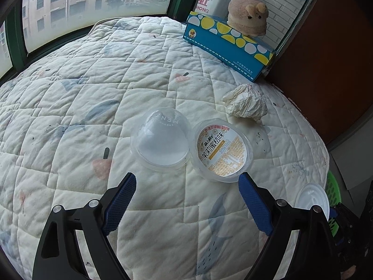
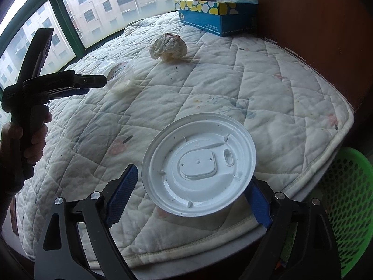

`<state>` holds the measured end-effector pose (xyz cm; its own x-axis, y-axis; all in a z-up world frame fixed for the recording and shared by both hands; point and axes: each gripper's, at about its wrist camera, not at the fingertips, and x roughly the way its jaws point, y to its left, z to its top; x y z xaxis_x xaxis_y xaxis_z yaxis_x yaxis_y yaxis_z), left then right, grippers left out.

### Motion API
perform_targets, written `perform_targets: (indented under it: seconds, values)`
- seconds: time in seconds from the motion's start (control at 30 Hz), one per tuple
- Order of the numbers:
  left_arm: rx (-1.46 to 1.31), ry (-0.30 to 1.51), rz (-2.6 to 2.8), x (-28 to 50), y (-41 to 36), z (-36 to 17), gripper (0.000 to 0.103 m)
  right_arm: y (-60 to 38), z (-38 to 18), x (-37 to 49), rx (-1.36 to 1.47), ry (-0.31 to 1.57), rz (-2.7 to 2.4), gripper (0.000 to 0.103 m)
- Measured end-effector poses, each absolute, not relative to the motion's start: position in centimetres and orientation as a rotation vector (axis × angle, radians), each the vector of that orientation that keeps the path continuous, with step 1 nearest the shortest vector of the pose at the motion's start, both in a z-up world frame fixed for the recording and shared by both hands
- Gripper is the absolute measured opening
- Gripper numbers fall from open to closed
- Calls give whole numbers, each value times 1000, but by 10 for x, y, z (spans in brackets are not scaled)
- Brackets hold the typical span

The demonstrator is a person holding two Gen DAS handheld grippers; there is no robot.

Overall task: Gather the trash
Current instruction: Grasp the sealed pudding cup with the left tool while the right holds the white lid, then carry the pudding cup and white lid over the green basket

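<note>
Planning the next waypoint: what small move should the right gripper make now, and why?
Probably close the right gripper on the white lid. Its jaws are open with the lid between them, the left pad apparently clear of the rim, so nothing is gripped yet. The green basket sits just beyond the quilt edge, ready for the drop.

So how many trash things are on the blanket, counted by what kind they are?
Clear plastic cups: 2 (clear dome cup, labelled cup)
White plastic lids: 1 (white lid)
Crumpled paper balls: 1 (paper ball)
Total: 4
</note>
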<state>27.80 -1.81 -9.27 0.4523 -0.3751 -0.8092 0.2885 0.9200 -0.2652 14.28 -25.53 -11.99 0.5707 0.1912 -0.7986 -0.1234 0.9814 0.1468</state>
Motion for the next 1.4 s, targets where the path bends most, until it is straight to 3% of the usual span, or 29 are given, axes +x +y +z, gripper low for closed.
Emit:
perform_targets:
  seconds: [0.3, 0.6, 0.83, 1.4]
  values:
    - [-27, 960, -446, 269, -46, -77, 86, -253, -120, 147, 52, 932, 178, 84]
    - [-1, 994, -405, 279, -65, -91, 79, -257, -117, 146, 70, 918, 180, 83]
    - [49, 985, -351, 281, -79, -96, 62, -266, -113, 140, 106, 905, 182, 82]
    - [59, 915, -451, 223, -97, -52, 61, -294, -94, 109, 194, 844, 155, 82]
